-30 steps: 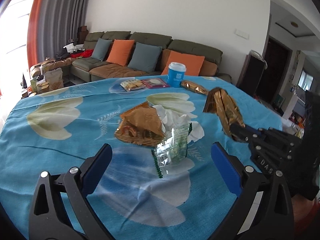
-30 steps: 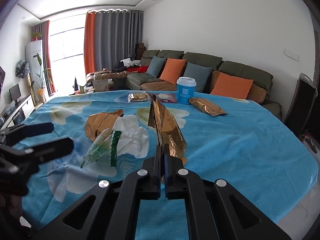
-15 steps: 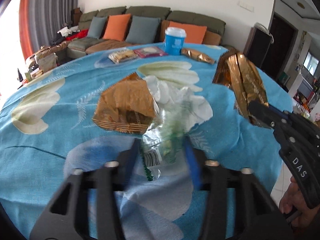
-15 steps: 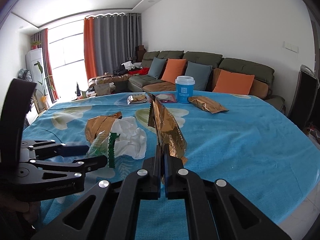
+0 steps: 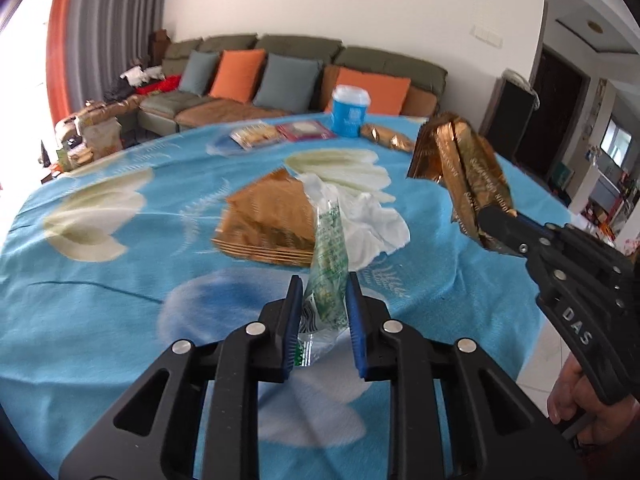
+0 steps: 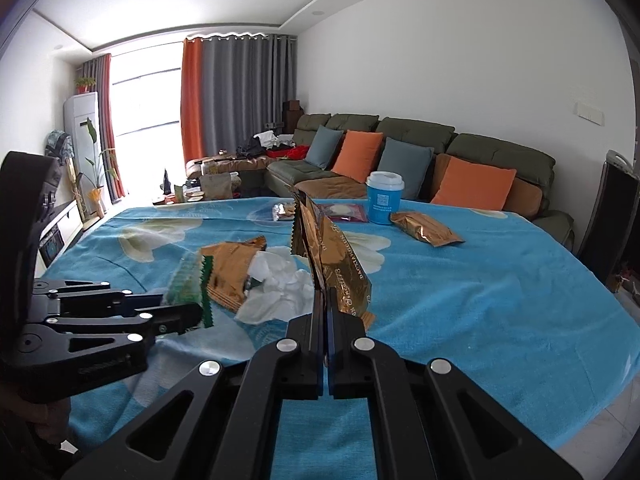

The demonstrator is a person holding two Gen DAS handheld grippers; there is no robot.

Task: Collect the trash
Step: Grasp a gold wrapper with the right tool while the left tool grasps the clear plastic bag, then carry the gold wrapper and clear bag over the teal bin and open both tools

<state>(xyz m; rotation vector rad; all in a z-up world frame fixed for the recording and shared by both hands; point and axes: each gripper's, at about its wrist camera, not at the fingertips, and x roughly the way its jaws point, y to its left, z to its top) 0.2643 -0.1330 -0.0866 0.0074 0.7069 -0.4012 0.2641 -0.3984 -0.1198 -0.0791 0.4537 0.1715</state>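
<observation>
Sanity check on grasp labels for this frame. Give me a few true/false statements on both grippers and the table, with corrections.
1. The right gripper is shut on a gold wrapper. True.
2. The left gripper is empty. False: its jaws have just been closing and now pinch the clear green-printed wrapper.
3. The blue cup lies tipped over. False: it stands upright, lid on, at the far side of the table.
4. A crumpled white tissue lies beside a flat gold packet on the blue tablecloth. True.
5. The held gold wrapper rests on the cloth. False: it is lifted clear.
</observation>
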